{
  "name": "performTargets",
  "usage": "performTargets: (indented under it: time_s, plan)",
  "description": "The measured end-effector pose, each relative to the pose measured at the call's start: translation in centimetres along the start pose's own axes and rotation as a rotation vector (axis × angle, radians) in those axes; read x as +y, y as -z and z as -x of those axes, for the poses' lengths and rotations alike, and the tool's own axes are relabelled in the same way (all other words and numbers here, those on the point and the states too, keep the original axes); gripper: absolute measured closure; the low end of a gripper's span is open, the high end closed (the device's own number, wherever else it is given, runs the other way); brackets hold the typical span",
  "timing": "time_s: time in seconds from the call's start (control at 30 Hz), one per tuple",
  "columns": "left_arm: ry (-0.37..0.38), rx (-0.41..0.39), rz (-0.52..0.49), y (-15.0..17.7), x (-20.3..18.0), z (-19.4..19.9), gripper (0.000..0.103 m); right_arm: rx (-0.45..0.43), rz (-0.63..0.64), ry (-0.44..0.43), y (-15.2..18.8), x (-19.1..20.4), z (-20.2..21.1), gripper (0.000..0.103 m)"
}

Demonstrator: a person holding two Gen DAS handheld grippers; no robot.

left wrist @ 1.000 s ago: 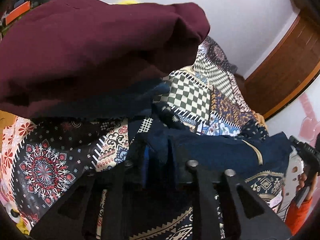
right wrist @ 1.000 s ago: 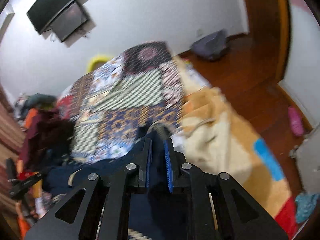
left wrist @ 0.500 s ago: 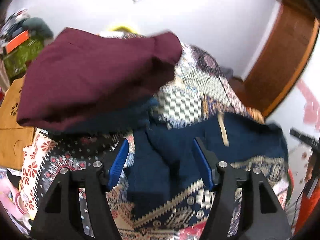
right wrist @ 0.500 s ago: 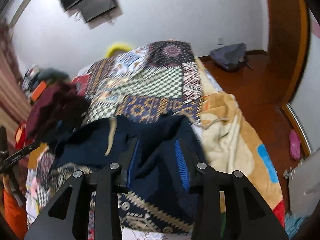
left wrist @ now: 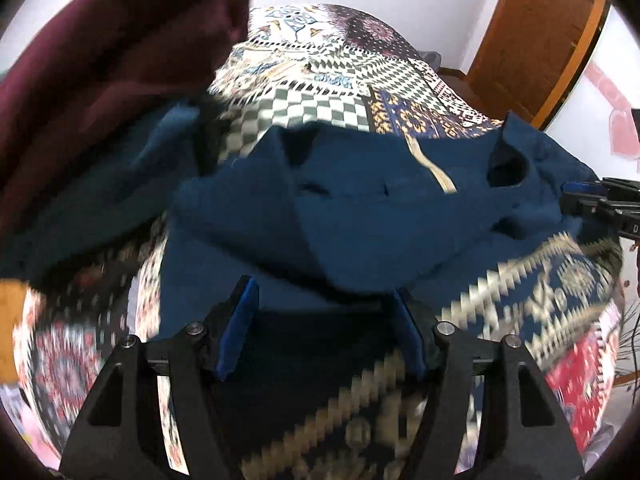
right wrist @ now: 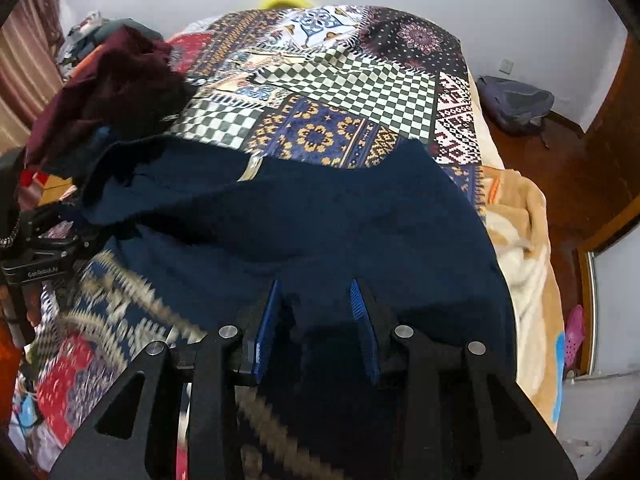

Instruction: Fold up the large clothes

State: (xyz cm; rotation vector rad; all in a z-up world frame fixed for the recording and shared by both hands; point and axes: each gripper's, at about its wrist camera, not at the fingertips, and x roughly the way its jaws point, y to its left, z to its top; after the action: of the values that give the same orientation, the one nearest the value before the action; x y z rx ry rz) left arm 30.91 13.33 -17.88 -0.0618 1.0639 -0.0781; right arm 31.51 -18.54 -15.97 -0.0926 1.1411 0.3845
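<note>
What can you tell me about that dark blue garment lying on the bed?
The navy garment is soft, matte cloth with a tan ribbon-like strip near its far edge. It lies spread but rumpled on the patchwork bedspread, one layer lapped over another in loose folds, its near edge towards both grippers. A maroon garment is heaped beside it. Both grippers' jaws stand apart above the cloth; neither pinches it.

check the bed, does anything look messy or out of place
Yes. The navy garment lies rumpled rather than flat, its top edge bunched and turned over. A maroon garment sits heaped at the left of the patterned bedspread, unfolded.
</note>
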Motion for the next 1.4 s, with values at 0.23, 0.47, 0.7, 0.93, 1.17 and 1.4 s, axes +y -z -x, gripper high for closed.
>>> performTargets:
  time_s: [0.23, 0.47, 0.7, 0.93, 1.17, 1.4]
  plan:
    - [-0.042, -0.123, 0.205, -4.0, 3.2, 1.3, 0.039, -0.098, -0.089, -0.060, -0.4, 0.7, 2.5, 0.060]
    - [0.027, -0.057, 0.208, -0.1, 2.7, 2.4, 0.039, -0.060, -0.017, -0.076, 2.6, 3.2, 2.9, 0.037]
    - [-0.011, -0.017, 0.091, 6.6, 0.1, 2.5, 0.037, -0.052, 0.082, 0.043, 7.0, 4.9, 2.5, 0.027]
    - [-0.066, -0.013, 0.143, 9.6, 1.3, 4.7, 0.026, -0.066, 0.100, 0.086, 9.0, 5.7, 4.2, 0.020]
    - [-0.057, 0.010, 0.252, 11.5, 2.4, 6.3, 0.025, -0.059, 0.061, 0.064, 10.2, 6.0, 5.4, 0.020]
    - [0.093, -0.068, 0.542, 14.4, 5.7, 9.4, 0.026, -0.106, 0.015, 0.011, 10.3, 6.4, 6.8, 0.020]
